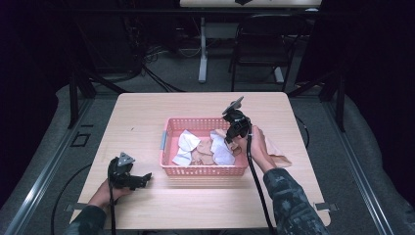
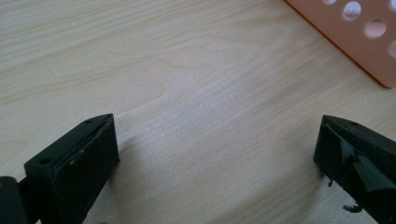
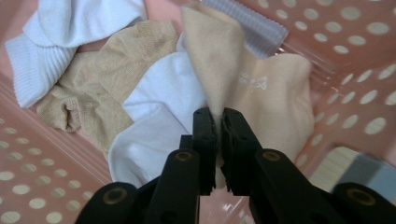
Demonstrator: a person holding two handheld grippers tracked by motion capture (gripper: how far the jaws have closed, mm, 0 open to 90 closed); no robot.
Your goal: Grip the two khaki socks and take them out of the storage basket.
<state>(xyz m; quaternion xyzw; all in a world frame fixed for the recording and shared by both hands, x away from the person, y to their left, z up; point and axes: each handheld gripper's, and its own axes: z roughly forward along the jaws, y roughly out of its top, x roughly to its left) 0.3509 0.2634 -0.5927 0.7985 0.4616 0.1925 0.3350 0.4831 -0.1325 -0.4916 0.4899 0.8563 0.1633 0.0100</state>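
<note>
While the right gripper reaches down into the pink basket, its jaws are pressed together on a fold of a tan sock, and the sock is pulled up into a point between them. In the high view this right gripper sits over the right end of the basket, with the person's right hand behind it. More socks lie in the basket: a white sock just beside the tan one, a darker tan sock next to that, and a ribbed white sock near the far corner. Another tan piece lies on the bench just outside the basket's right side, near the hand. The left gripper rests low over the bench, near the basket's left front corner. Its jaws are wide apart and have nothing between them, just bare wood, with the basket corner close by.
</note>
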